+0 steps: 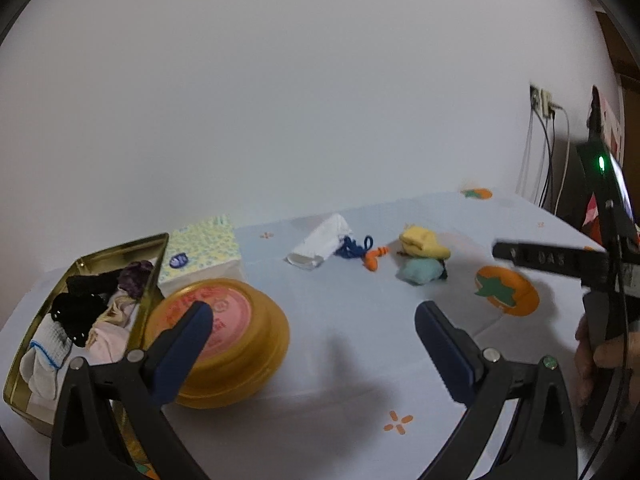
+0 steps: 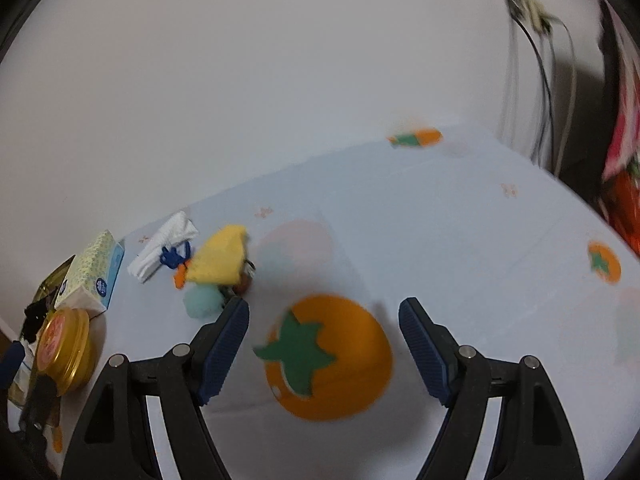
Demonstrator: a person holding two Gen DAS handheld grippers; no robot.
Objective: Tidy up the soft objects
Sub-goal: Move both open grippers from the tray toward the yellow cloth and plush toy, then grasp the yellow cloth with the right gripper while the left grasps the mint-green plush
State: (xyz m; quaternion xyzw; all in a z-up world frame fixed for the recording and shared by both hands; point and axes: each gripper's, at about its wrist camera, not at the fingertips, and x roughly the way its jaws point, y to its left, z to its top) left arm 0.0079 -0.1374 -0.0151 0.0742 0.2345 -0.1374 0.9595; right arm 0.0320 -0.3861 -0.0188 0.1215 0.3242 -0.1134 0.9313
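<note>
A gold tin box [image 1: 156, 258] at the left holds several soft items: black, purple, pink and white cloths. On the tablecloth lie a folded white cloth [image 1: 322, 244], a blue cord with an orange piece [image 1: 362, 252], a yellow soft toy [image 1: 424, 242] and a teal soft ball [image 1: 420, 270]. My left gripper [image 1: 314, 320] is open and empty, above the table beside the tin. My right gripper [image 2: 324, 320] is open and empty, to the right of the yellow toy [image 2: 222, 256] and teal ball [image 2: 202, 300]. The right gripper also shows in the left wrist view [image 1: 560, 258].
A round yellow tin with a pink lid [image 1: 236, 332] stands next to the gold box. A tissue box [image 1: 204, 246] stands behind it. The tablecloth [image 1: 360, 360] has orange persimmon prints [image 2: 328, 356]. Cables and a socket [image 1: 542, 100] are on the wall at the right.
</note>
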